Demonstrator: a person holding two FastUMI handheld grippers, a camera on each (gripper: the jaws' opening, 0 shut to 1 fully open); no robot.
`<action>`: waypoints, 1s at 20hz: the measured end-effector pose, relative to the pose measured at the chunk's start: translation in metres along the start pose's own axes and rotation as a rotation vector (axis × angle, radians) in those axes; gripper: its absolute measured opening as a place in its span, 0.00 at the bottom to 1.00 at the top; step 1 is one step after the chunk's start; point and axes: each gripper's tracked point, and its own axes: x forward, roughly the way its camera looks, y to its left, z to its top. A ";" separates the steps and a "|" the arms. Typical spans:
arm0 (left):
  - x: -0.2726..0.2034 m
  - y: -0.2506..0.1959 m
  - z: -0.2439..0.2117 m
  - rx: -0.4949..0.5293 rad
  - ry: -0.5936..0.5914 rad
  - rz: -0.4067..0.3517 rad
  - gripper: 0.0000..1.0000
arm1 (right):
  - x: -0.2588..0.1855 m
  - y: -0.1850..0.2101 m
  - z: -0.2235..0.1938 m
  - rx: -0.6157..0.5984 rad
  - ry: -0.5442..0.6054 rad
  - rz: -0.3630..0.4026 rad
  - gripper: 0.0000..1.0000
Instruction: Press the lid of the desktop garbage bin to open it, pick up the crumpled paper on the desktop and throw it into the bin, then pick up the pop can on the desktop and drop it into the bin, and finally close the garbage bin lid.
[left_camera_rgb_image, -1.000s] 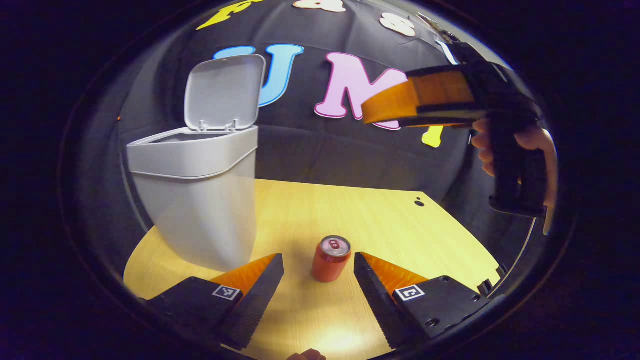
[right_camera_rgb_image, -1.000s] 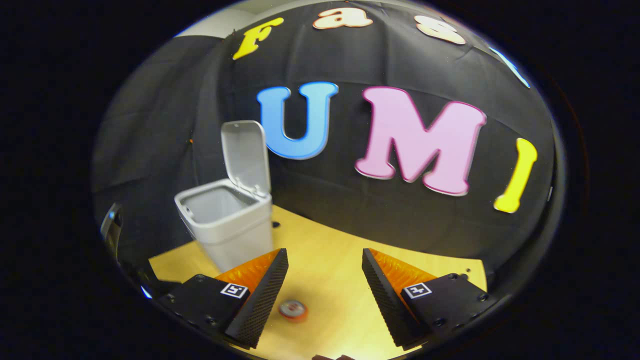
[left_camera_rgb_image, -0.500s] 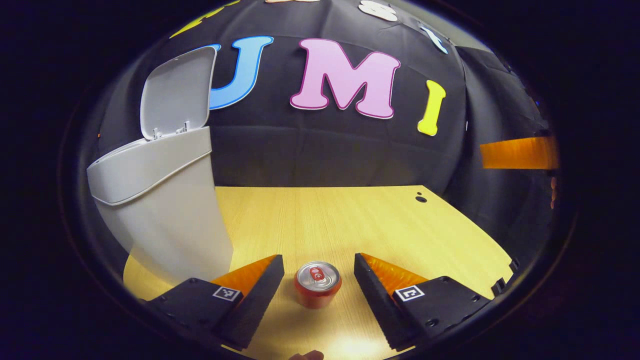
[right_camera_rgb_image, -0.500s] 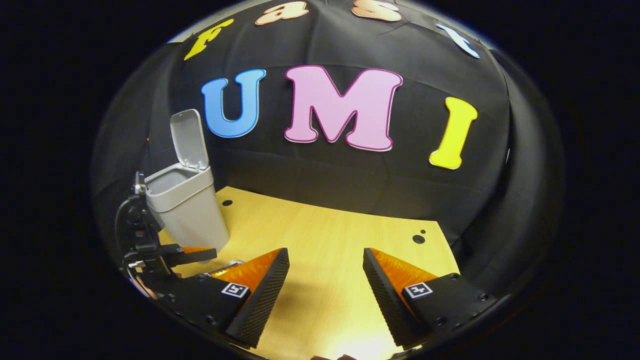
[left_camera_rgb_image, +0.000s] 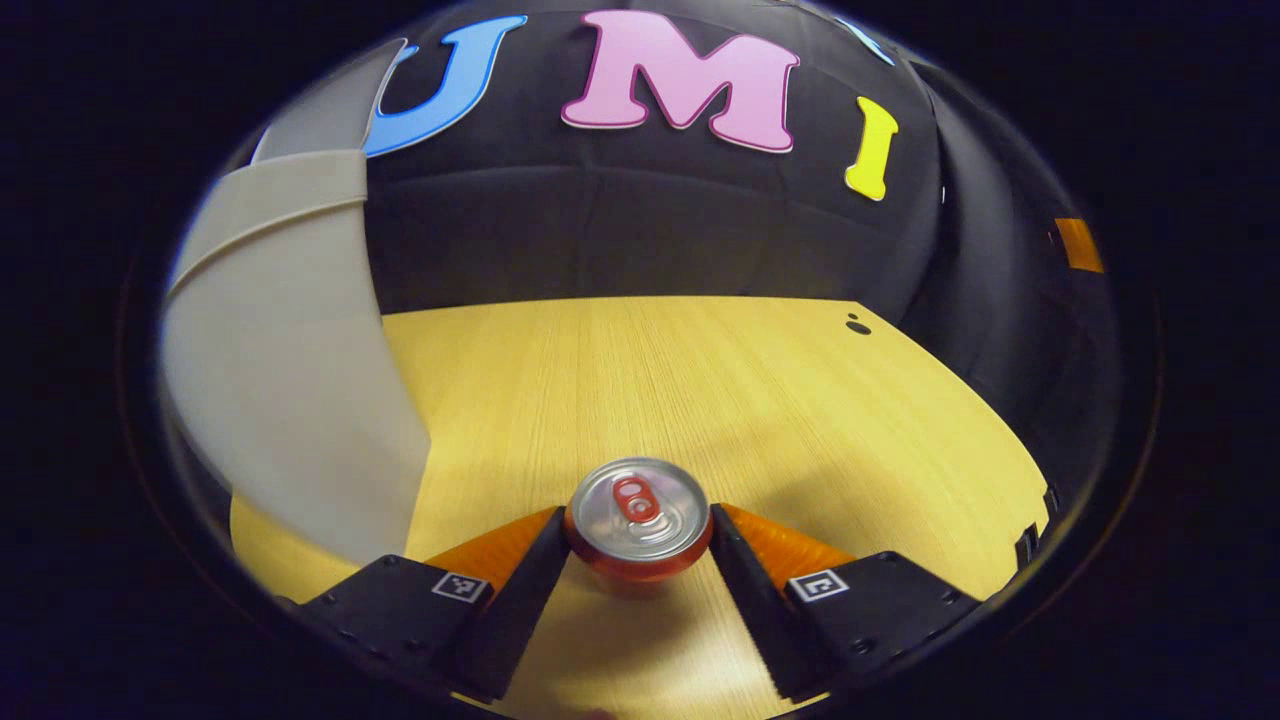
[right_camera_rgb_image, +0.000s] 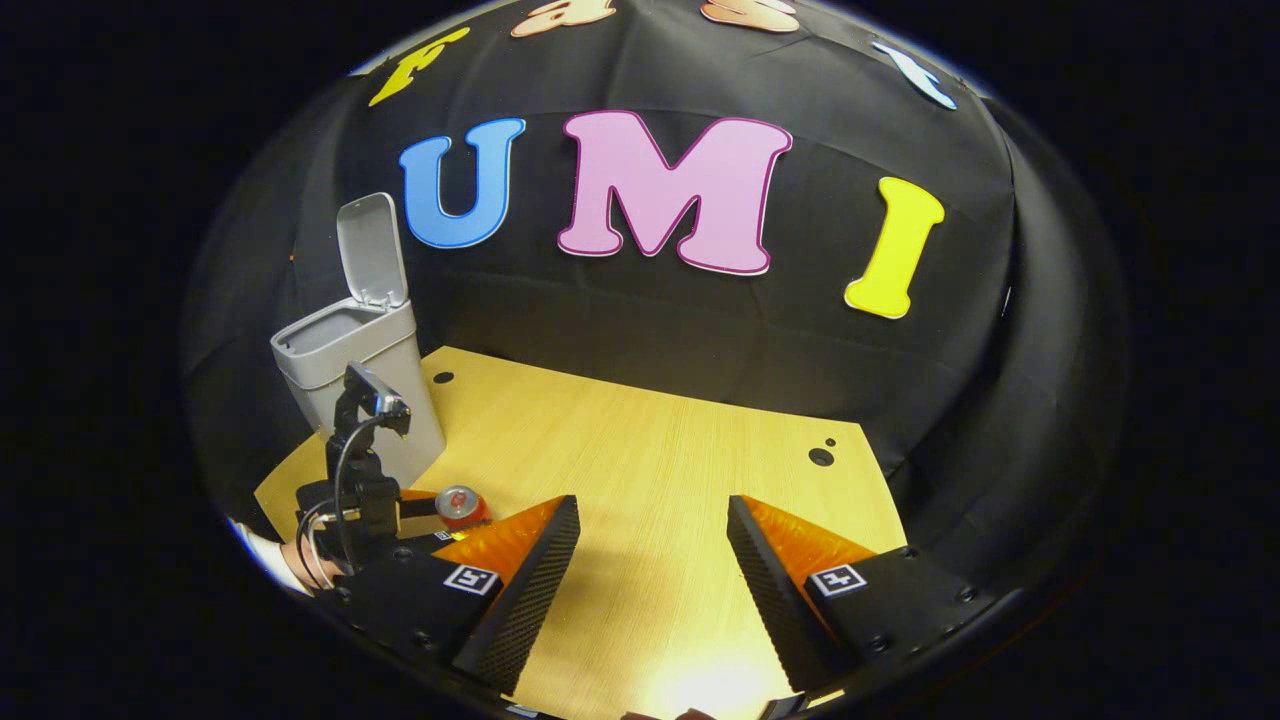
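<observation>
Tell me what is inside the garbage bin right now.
In the right gripper view the garbage bin stands with its lid up. Past the rim, just grey inner wall is visible; the bottom is hidden, so its contents cannot be told.

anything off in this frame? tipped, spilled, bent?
Nothing stands out. The pop can stands upright on the desktop between the left gripper fingers, undented on top. The bin sits upright with its lid open. No spill visible.
</observation>
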 end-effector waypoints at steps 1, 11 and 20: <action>0.000 -0.001 0.007 0.010 -0.013 -0.010 0.90 | -0.001 0.000 0.000 0.006 0.001 0.000 0.96; -0.102 0.026 0.161 -0.015 -0.287 -0.024 0.85 | -0.001 0.000 0.002 0.043 -0.021 0.003 0.96; -0.210 0.167 0.272 0.007 -0.513 0.135 0.84 | -0.017 -0.001 0.005 0.046 -0.058 -0.026 0.96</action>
